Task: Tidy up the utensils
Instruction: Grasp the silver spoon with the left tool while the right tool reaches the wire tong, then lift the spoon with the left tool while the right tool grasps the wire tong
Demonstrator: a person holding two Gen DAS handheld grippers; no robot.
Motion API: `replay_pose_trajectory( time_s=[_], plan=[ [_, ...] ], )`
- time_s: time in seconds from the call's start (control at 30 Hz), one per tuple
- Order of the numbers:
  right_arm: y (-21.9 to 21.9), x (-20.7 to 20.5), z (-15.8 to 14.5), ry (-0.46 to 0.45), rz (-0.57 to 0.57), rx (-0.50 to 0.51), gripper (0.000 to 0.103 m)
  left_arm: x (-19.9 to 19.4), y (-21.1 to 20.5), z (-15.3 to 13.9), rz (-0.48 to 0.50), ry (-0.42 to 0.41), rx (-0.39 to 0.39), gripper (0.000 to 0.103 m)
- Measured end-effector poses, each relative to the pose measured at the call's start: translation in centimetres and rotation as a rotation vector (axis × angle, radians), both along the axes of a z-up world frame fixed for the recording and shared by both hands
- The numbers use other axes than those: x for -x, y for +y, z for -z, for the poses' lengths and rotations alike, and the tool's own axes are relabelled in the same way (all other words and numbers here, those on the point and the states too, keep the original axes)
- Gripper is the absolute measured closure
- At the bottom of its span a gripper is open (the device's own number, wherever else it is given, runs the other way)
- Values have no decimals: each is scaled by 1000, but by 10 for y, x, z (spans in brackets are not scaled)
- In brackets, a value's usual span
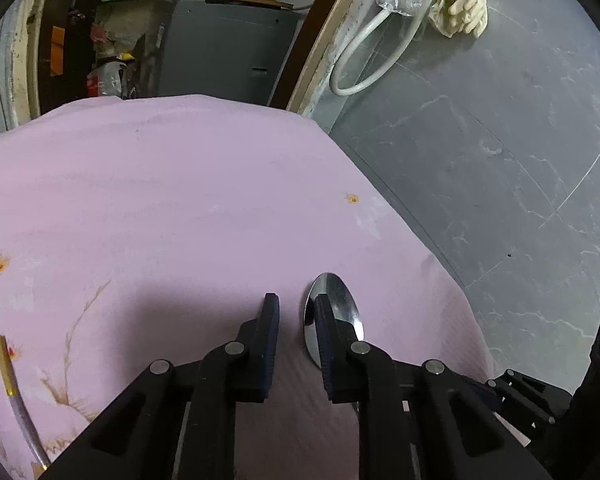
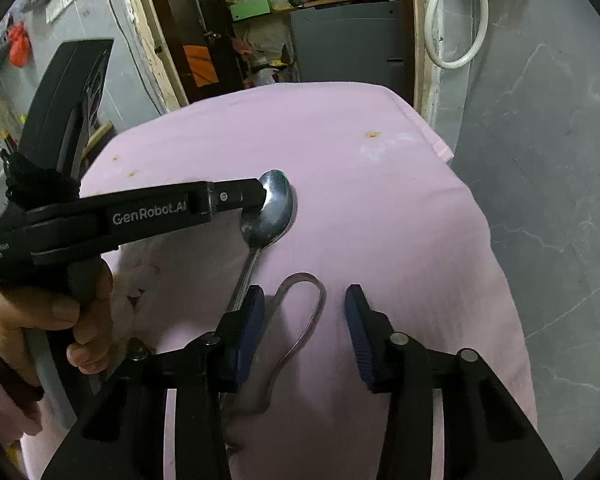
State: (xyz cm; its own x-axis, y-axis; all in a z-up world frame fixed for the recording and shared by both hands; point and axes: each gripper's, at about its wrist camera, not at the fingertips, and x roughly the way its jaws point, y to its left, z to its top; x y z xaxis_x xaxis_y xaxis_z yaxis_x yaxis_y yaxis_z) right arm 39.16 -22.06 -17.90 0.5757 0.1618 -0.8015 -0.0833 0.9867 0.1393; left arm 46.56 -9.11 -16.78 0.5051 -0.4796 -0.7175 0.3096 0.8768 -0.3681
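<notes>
Spoon (image 2: 270,210) pickup step: left gripper (image 1: 296,316) jaws narrowed, empty, right finger overlapping bowl; re-center. Right gripper (image 2: 304,300) spread over clear spoon (image 2: 300,312).

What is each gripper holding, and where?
Nothing yet. Left gripper open at the metal spoon's bowl; right gripper open around a clear spoon.

Spoon (image 1: 334,312) bowl partly covered by the left gripper's (image 1: 296,316) right finger, handle lost beneath the gripper body. Gold-tipped stick (image 1: 14,396) near the cloth's (image 1: 180,200) left edge cut off at the bottom. Clear looped utensil (image 2: 304,312), perhaps plastic, vanishing under the right gripper (image 2: 305,304).
</notes>
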Motion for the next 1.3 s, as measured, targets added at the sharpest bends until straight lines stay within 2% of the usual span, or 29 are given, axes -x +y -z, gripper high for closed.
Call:
replay_pose_trajectory(
  time_s=[0.17, 0.27, 0.5, 0.8, 1.3],
  plan=[
    [3, 1, -3, 26, 15, -6, 76, -3, -8, 0, 28, 20, -12, 95],
    [2, 2, -5, 34, 17, -18, 77, -3, -11, -2, 33, 22, -40, 97],
    [-15, 10, -7, 37, 30, -122, 80, 6, -8, -11, 19, 5, -73, 100],
    [-30, 25, -26, -32, 3, -170, 82, 25, 0, -34, -11, -34, -92, 101],
    [-33, 65, -89, -226, -74, -193, 82, 108, 1, -115, -53, -279, -137, 101]
  ],
)
